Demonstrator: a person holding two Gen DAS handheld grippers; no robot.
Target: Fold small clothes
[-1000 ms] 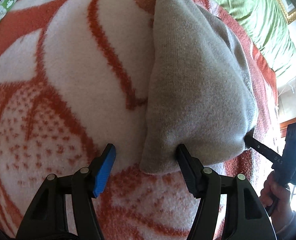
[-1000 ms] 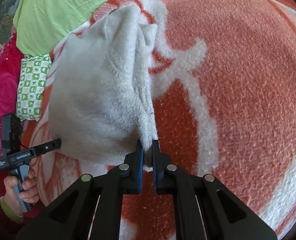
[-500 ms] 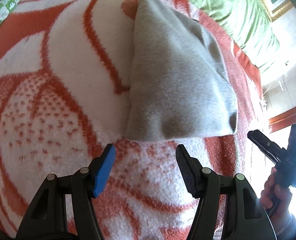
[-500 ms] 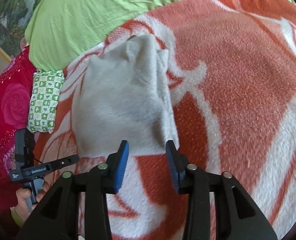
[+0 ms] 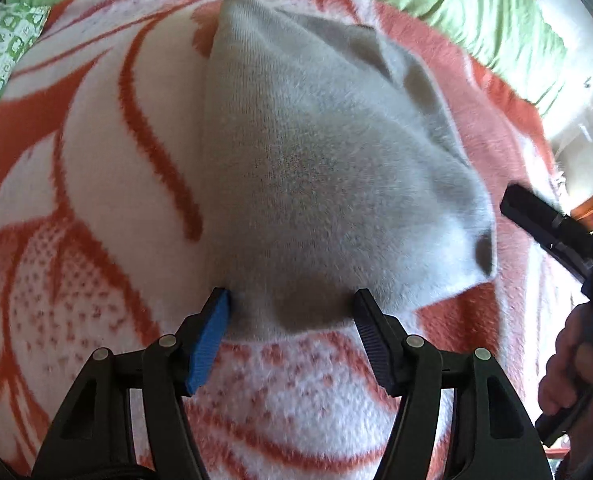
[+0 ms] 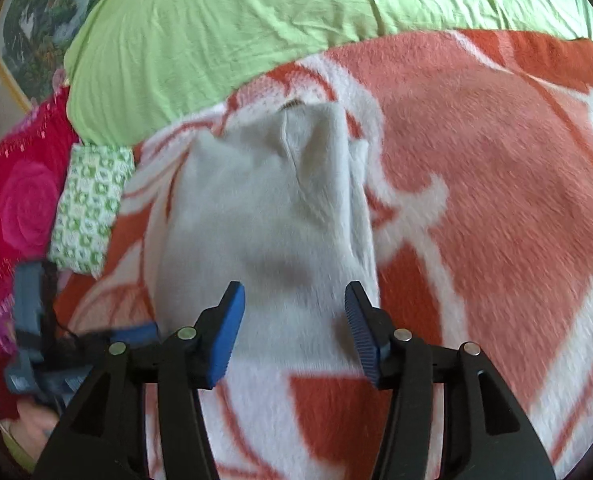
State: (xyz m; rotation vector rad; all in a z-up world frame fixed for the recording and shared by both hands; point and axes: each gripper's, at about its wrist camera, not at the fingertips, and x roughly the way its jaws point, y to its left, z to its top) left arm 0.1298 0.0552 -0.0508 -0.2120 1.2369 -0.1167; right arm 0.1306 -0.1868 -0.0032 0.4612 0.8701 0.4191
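Observation:
A grey knitted garment (image 5: 336, 160) lies folded on the orange-and-white blanket (image 5: 96, 184). My left gripper (image 5: 292, 308) hovers over its near edge. Its jaws are opening, and the fabric shows between them without either pad pressing on it. At the right edge of the left wrist view my right gripper (image 5: 536, 220) hangs beside the garment's right corner, with a hand below it. In the right wrist view the garment (image 6: 264, 208) runs away from my right gripper (image 6: 295, 300), whose jaws are opening above the near end and hold nothing. The left gripper (image 6: 76, 344) is a blur at the lower left.
A green sheet (image 6: 256, 40) covers the far side of the bed. A small green-and-white checked cloth (image 6: 88, 208) lies left of the garment, next to a red floral blanket (image 6: 20, 208). A framed picture (image 6: 36, 32) hangs at the far left.
My right gripper let go of the garment's corner, opened and rose back. The garment settled flat on the blanket. My left gripper lifted and shifted over the near edge.

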